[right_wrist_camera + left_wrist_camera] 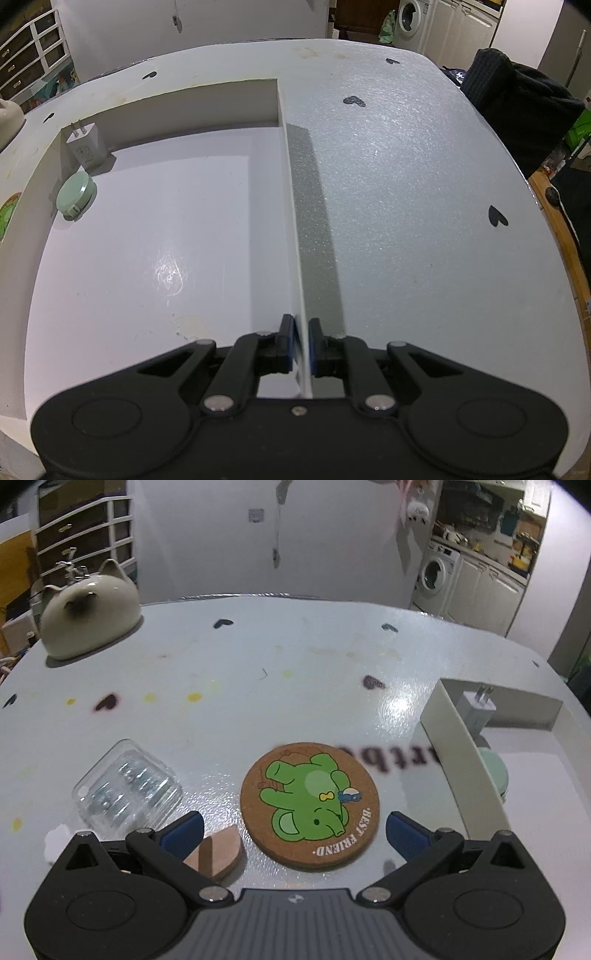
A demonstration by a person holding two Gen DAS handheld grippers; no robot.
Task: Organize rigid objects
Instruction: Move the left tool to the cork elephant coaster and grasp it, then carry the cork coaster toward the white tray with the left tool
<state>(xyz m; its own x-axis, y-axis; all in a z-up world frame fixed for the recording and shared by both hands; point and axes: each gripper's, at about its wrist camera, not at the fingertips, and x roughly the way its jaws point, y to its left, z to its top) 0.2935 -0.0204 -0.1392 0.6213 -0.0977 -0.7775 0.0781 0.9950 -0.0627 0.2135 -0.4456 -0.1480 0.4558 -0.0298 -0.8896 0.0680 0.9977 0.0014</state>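
Left wrist view: the left gripper is hovering with jaws standing wide and nothing between them, pointing down at a round cork coaster printed with a green elephant, which is lying flat on the pale surface. Just beside it to the left a small wooden half-disc is lying partly under the gripper's finger, and further left a clear plastic case of small metal parts is waiting; all three are still outside the tray, so most of the sorting is judged to be left. A cat-shaped ceramic pot is standing well apart at the far left corner. Only the tray's near wall and a corner of its contents are showing here. Right wrist view: the right gripper is pinching the thin side wall of the white tray, jaws nearly closed on it, apparently steadying it. This view is showing what the other cannot: the tray's floor almost bare, with a white plug adapter leaning in the far left corner and a mint-green round case just beside it — two items already stowed. The loose items are nearly all out of sight here.
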